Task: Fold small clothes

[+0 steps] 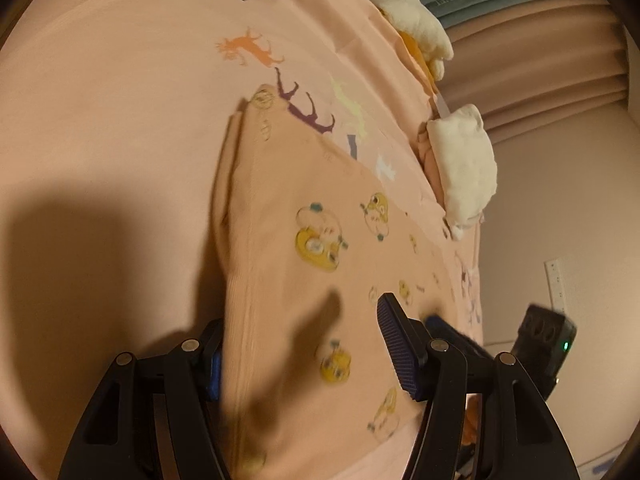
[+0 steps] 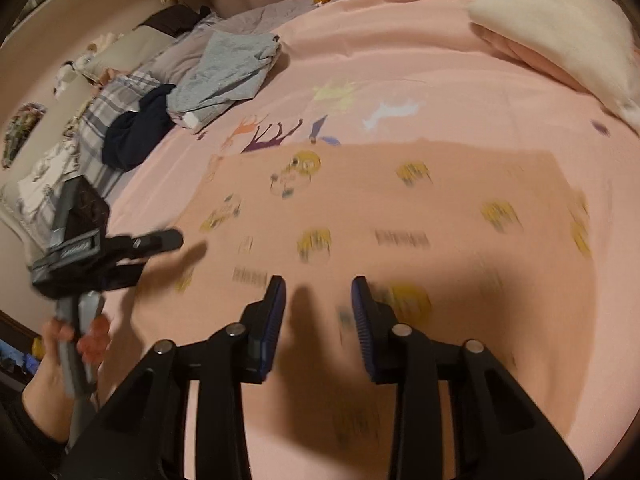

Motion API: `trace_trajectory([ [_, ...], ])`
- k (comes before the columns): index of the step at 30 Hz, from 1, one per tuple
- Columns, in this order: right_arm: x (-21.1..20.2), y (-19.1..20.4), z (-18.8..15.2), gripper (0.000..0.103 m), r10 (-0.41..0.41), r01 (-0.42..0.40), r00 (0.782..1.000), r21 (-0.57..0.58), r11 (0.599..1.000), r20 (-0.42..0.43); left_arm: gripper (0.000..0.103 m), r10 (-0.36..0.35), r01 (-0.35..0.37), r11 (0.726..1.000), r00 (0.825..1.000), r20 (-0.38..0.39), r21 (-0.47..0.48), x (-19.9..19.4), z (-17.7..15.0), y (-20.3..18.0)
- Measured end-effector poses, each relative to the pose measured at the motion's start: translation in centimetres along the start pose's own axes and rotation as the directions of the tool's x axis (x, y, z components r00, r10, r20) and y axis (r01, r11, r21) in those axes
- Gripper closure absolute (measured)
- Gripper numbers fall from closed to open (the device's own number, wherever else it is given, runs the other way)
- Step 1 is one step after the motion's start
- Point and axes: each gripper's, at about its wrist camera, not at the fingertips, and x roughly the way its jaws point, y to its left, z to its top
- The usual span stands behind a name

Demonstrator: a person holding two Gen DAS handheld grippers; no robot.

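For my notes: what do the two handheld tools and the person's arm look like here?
Both tools, left and right, have matte black triangular finger frames with silver rivets and blue ribbed pads. Seen from the right wrist, the left tool has a grey handle under a black body. A dark sleeve covers the wrist.

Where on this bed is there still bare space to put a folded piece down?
Bare pink sheet lies between the grey garment, the white folded pile and the peach printed cloth. More lies on the peach cloth's far side from the white pile. The far left by the navy bundle is crowded.
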Motion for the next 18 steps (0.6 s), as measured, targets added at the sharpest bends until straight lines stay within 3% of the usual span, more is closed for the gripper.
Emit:
trace_trajectory([
  [4, 2.7, 0.8, 3.2, 0.084, -0.051, 0.051, 0.999, -0.019, 0.999, 0.009, 0.044, 0.037, -0.037, 0.999, 0.999, 0.007, 0.031, 0.5, 0.6, -0.6],
  [6, 4.2, 0.8, 4.8, 0.087, -0.086, 0.086, 0.996, -0.014, 0.996, 0.004, 0.064, 0.096, -0.097, 0.994, 0.995, 0.009, 0.058, 0.8, 0.6, -0.9],
  [9, 6.2, 0.2, 5.9, 0.094, -0.134, 0.134, 0.990, -0.006, 0.991, -0.047, 0.080, 0.144, -0.145, 0.987, 0.989, 0.012, 0.072, 1.0, 0.7, -0.6],
  [14, 6.5, -0.2, 6.2, 0.094, -0.149, 0.148, 0.985, -0.013, 0.989, -0.084, 0.082, 0.179, -0.180, 0.980, 0.984, 0.017, 0.080, 1.1, 0.7, -0.5],
  [18, 3.7, 0.9, 4.9, 0.093, -0.091, 0.089, 0.994, -0.041, 0.995, -0.055, 0.082, 0.200, -0.201, 0.975, 0.980, 0.019, 0.098, 1.2, 0.7, -0.9],
])
